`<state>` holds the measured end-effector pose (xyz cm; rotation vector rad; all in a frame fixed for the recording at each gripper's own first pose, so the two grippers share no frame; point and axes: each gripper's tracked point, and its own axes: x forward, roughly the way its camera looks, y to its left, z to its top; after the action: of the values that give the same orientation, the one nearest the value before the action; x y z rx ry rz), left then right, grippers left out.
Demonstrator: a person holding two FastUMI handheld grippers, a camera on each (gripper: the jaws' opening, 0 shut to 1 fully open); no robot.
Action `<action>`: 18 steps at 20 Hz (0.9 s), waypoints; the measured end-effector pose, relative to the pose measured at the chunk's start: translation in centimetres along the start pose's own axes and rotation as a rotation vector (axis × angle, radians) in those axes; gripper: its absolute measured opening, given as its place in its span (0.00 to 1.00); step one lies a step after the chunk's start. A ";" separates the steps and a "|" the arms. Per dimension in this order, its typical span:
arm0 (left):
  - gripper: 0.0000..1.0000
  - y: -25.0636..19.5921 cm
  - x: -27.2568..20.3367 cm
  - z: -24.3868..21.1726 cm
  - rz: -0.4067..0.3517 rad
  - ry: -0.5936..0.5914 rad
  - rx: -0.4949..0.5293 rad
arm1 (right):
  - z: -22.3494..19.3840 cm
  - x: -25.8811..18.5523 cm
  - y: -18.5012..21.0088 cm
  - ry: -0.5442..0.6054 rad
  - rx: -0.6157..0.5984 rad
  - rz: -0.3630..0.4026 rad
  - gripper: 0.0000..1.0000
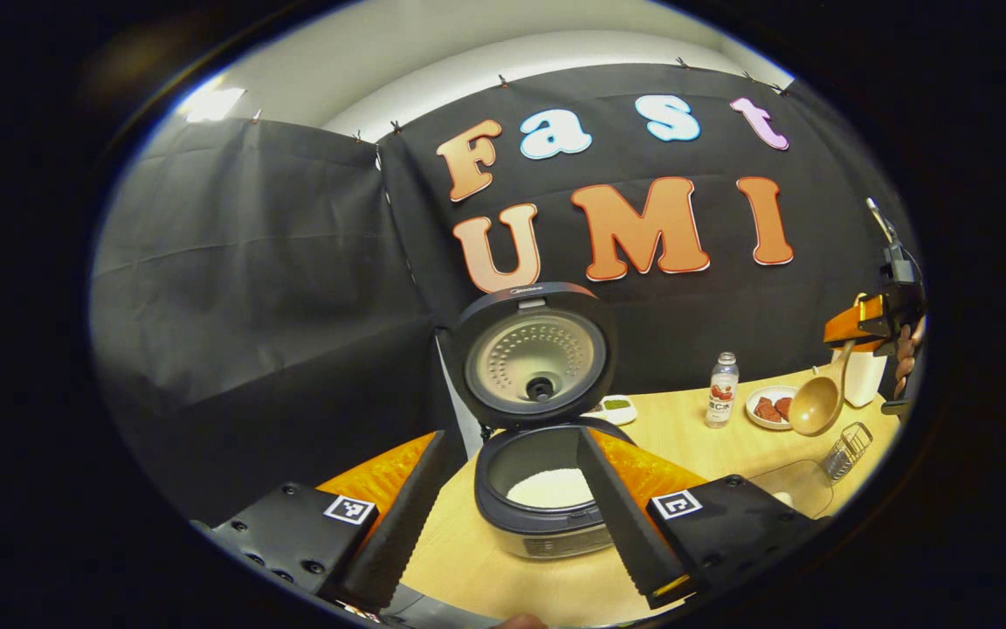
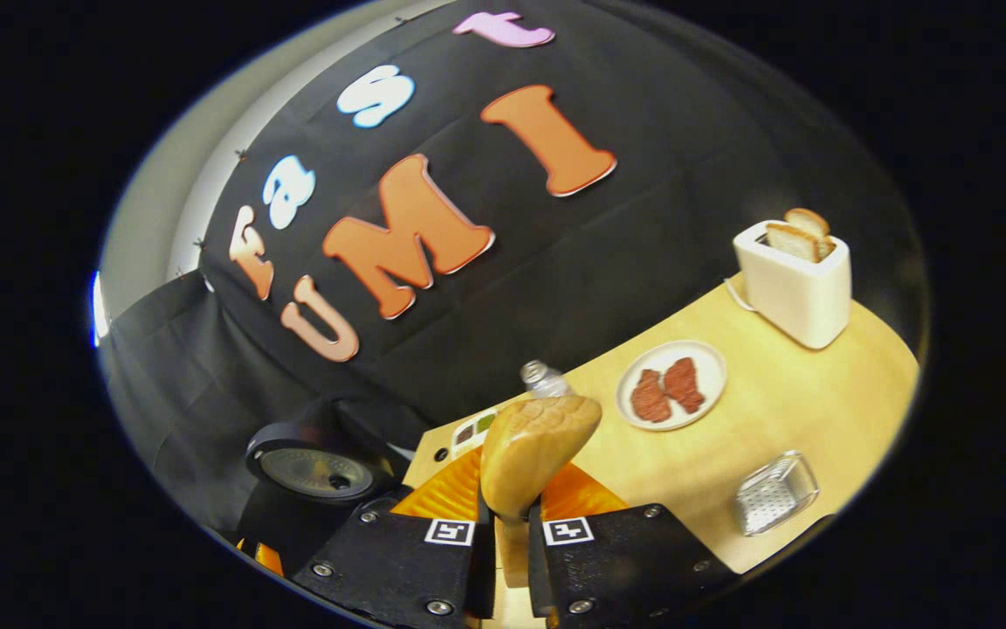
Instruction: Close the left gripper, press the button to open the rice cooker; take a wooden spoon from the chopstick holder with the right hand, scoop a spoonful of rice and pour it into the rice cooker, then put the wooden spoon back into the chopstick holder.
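The rice cooker (image 1: 547, 524) stands open on the wooden table, its lid (image 1: 538, 358) raised and white rice (image 1: 553, 487) in the pot. My left gripper (image 1: 519, 437) is open just in front of the cooker, one finger on each side of the pot. At the far right my right gripper (image 1: 883, 319) holds the wooden spoon (image 1: 817, 404) in the air above the wire chopstick holder (image 1: 848, 447); its bowl looks empty. In the right gripper view, my right gripper (image 2: 512, 524) is shut on the handle of the spoon (image 2: 534, 450), whose bowl points up. The holder (image 2: 775, 492) lies lower right, the cooker lid (image 2: 315, 472) lower left.
A small bottle (image 1: 721, 389), a plate of meat slices (image 2: 669, 384) and a white toaster with bread (image 2: 795, 279) stand along the back of the table. A small white dish (image 1: 616, 408) sits behind the cooker. A clear container (image 1: 795, 485) lies near the holder.
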<state>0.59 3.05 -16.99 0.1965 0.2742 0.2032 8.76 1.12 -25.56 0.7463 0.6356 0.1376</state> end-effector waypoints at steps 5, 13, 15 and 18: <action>0.99 -2.2 -0.6 1.1 -0.003 -0.005 0.015 | 3.4 -1.9 -7.8 -0.087 -0.022 -0.121 0.15; 0.92 -3.8 -1.4 1.8 0.034 0.006 0.020 | 1.6 -2.1 -16.8 -0.061 -0.047 -0.233 0.15; 0.92 -3.5 -1.4 2.3 0.054 0.002 0.024 | 0.4 -1.8 -18.3 -0.036 -0.065 -0.247 0.15; 0.92 -3.5 -0.6 3.3 0.071 -0.002 0.019 | -1.5 -1.1 -19.4 0.011 -0.067 -0.248 0.16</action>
<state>1.55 -0.99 -14.51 0.2255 0.2674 0.2708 5.04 -12.57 -38.85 0.5967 0.7253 -0.0648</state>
